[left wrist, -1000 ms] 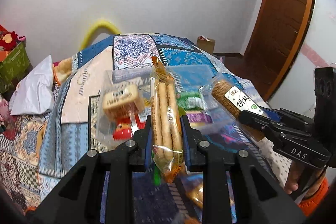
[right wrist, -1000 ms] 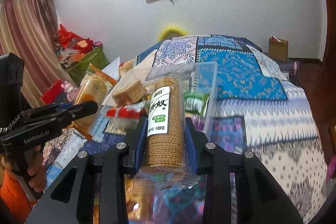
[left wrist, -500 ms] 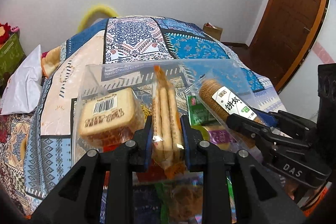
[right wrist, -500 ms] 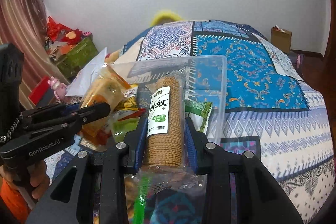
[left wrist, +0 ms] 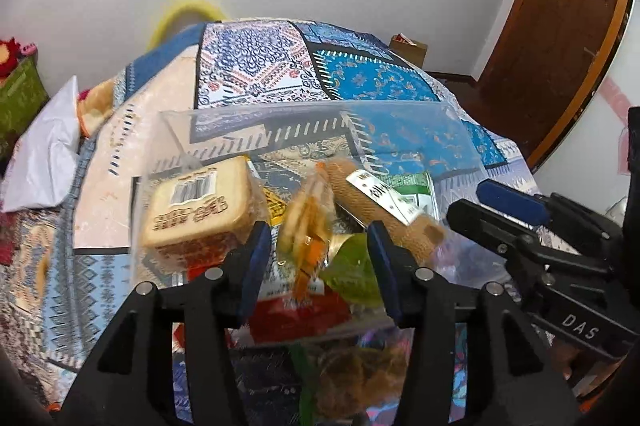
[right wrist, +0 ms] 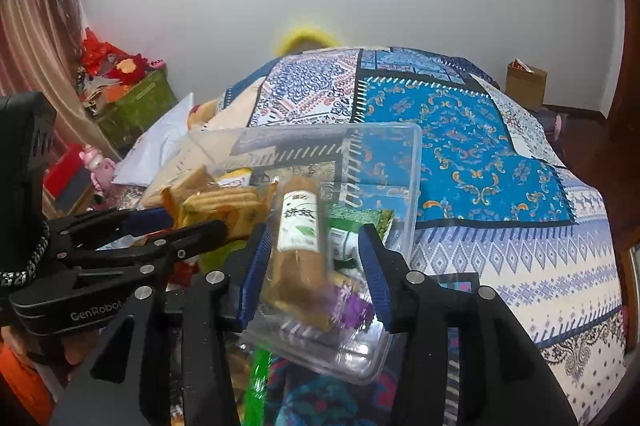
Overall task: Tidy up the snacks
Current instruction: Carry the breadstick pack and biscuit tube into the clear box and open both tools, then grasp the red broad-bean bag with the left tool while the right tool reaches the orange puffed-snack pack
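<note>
It's all on a bed with a blue patchwork bedspread (right wrist: pixel 460 130). A clear plastic bin (right wrist: pixel 404 162) of snacks sits right on it, white pillow (left wrist: pixel 44 158) off to the left

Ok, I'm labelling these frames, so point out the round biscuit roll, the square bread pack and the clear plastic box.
round biscuit roll (right wrist: pixel 298 254): right wrist view, on its brown lower body.
square bread pack (left wrist: pixel 196 206): left wrist view, on its top face.
clear plastic box (right wrist: pixel 412 162): right wrist view, on its far right wall.

Both grippers have let go: the left gripper (left wrist: pixel 316 258) now stands wide, its breadstick packet (left wrist: pixel 306 226) dropped loose into the clear bin (left wrist: pixel 400 130); the right gripper (right wrist: pixel 310 266) likewise spread, its biscuit roll (right wrist: pixel 298 242) released, tumbling in.
</note>
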Demonstrator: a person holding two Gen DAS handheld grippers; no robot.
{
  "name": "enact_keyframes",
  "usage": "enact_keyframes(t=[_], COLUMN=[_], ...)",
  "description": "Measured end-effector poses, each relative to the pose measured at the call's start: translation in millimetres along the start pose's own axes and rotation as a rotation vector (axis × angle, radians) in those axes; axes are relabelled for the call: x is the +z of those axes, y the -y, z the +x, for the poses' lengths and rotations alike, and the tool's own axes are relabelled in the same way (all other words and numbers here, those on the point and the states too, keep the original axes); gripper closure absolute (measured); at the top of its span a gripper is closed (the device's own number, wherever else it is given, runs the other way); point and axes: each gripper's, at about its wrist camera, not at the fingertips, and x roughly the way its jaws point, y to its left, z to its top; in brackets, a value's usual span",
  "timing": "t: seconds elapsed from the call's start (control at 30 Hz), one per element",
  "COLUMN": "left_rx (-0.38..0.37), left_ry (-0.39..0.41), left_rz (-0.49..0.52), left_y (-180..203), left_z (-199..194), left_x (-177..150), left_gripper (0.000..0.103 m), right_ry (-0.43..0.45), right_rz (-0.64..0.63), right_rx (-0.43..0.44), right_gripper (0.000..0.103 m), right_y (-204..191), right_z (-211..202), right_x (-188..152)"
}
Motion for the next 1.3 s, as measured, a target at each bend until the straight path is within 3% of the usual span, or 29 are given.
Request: enact_keyframes(t=[0.1, 0.23, 0.3, 0.47, 0.6, 1.07, 1.3], left_rx=[0.012, 0.043, 0.061, 0.084, 0.101, 0.091, 0.086], left_ry=[0.01, 0.026, 0.029, -0.001, -0.035, -0.148, -0.207], left_rz=[0.012, 0.028, 0.043, 0.054, 0.061, -0.047, -0.108], left_y=[2, 3, 2, -1, -2, -11, 3], left_z=[-20, -53, -71, -107, -121, -155, -158], left_x=[-4, -17, -28, -67, -100, -206, -237], left_gripper=[0.053, 0.042, 0.042, 0.037, 0.037, 0.037, 0.037], right_ry=[-0.004, -0.005, 0.0, 0.012, -0.006, -0.166, -0.166], right_rz=[-0.019, -0.048, -0.065, -0.097, -0.105, -0.17, -0.163], right_rx=[-0.008, 0.001, 0.006, 0.014, 0.045, 0.122, 0.124], right_gripper=[0.061, 0.061, 0.061, 0.048, 0.047, 0.047, 0.047], right_y=[-5, -15, -21, -38, -53, -102, -99], right_z=[-14, -41, -58, -91, -108, -115, -119], right_x=[-4, -14, -22, -46, -70, -161, -175])
